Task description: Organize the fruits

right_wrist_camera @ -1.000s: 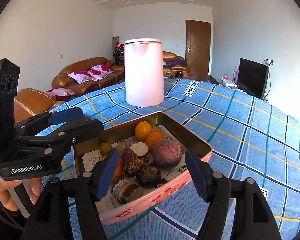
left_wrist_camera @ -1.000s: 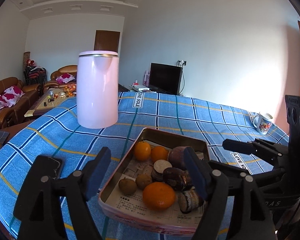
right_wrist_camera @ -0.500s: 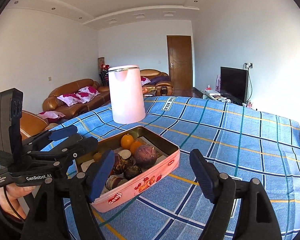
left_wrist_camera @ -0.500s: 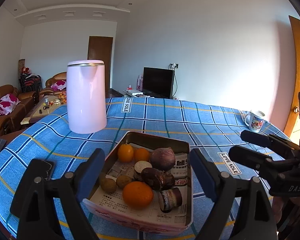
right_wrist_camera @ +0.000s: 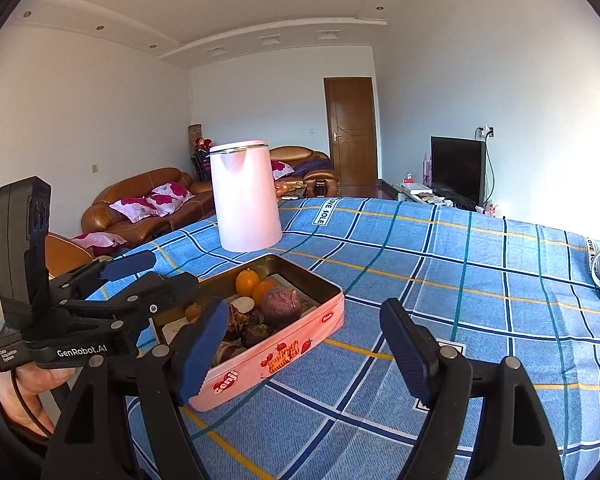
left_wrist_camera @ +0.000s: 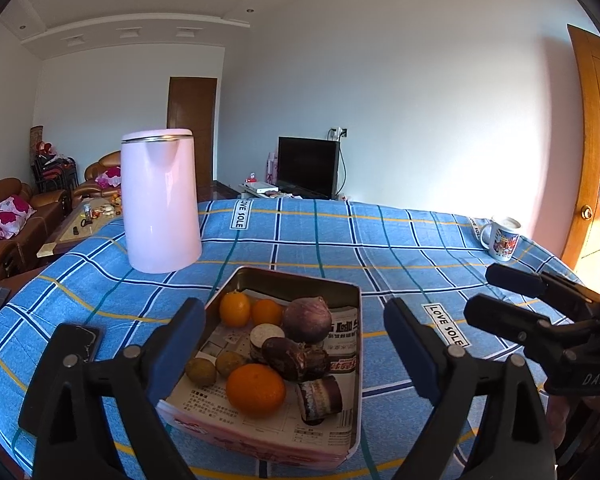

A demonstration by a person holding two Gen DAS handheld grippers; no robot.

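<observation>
Black grippers (left_wrist_camera: 294, 344), blue jaws, silver screws, white "GenRobot.AI" lettering.

A table under a blue checked cloth (left_wrist_camera: 380, 248) bears a pink kettle (left_wrist_camera: 160, 204), tin (left_wrist_camera: 352, 360), mug (left_wrist_camera: 500, 238) and phone (left_wrist_camera: 85, 340).

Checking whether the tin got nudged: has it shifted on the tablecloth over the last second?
No. The tin sits in the same spot relative to the pink kettle and the tablecloth stripes; only the cameras pulled back.
</observation>
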